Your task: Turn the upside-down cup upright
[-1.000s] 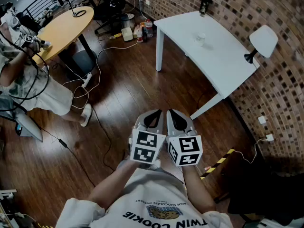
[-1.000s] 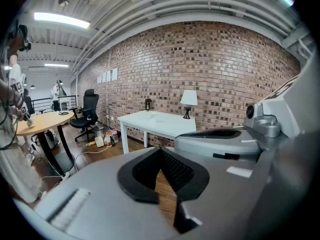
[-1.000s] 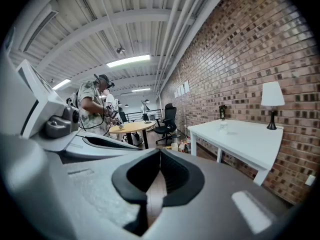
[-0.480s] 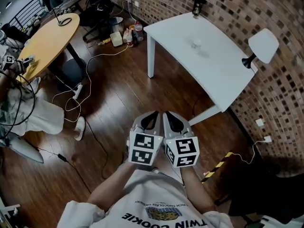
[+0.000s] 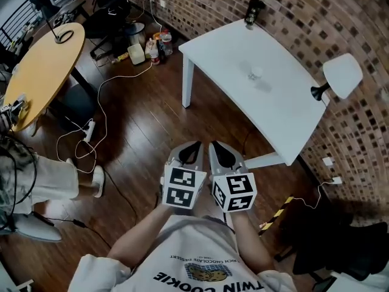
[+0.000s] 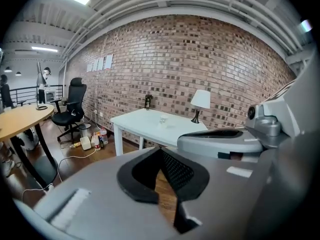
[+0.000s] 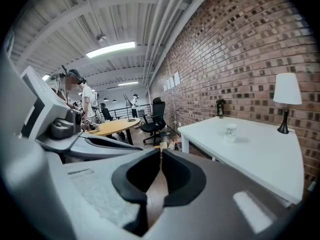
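Jaws on my left gripper (image 5: 193, 151) were clenched, tips meeting, with nothing caught between them; only wooden floor (image 5: 140, 132) showed behind the pads. My right gripper (image 5: 222, 152) was clenched the same way and just as empty. I held the two side by side, almost touching, close in front of my chest, above the floor and well apart from the white table (image 5: 285, 111). Both pointed toward that table, which stood against the brick wall (image 5: 292, 2).

The cup (image 5: 255, 73) sat on the table's surface, about midway between the two long edges and somewhat nearer the end with the dark bottle (image 5: 252, 11) than the end with the white lamp (image 5: 341, 75). The bottle stood at the wall-side corner, and the lamp at the opposite wall-side corner. The cup stood alone, touching neither. It was too small for me to tell which way up it sat. A round yellow table (image 5: 42, 66) stood off to my left.
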Motion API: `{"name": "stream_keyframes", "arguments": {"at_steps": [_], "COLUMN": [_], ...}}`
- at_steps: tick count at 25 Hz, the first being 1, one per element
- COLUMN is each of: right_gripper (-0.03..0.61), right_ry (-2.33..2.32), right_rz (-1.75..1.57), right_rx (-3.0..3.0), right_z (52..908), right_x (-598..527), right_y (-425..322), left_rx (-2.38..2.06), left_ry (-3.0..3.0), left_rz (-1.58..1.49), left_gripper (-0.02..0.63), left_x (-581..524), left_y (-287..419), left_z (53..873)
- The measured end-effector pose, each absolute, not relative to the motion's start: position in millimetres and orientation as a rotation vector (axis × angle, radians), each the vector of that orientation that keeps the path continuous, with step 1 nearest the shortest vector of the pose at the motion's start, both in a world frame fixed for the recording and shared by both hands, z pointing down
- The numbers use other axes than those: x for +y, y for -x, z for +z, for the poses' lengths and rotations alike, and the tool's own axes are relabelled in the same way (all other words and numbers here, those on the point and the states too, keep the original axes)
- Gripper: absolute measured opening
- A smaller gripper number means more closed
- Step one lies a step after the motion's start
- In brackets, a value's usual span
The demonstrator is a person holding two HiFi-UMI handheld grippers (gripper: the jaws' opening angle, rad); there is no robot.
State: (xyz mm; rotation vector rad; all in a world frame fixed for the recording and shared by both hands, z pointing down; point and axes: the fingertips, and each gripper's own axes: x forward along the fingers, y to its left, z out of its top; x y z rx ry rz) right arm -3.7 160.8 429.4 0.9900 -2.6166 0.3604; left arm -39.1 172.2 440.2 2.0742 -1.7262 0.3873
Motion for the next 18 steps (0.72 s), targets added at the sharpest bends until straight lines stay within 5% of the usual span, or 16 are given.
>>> {"name": "stream_keyframes", "arguments": {"at_steps": [18], "right_gripper": [0.011], "right_ry": [-1.113], "right_rz": [0.375], "right_rx": [-2.565], "right_z": [445.6], "right_x": [43.0], "right_y": [21.0], "left_rx": [-1.593], "left_ry": [-2.134], "left_rz": [0.411], "left_gripper": [0.003], "left_x": [51.2], "left_y": [56.9], "left_z": [458.9]}}
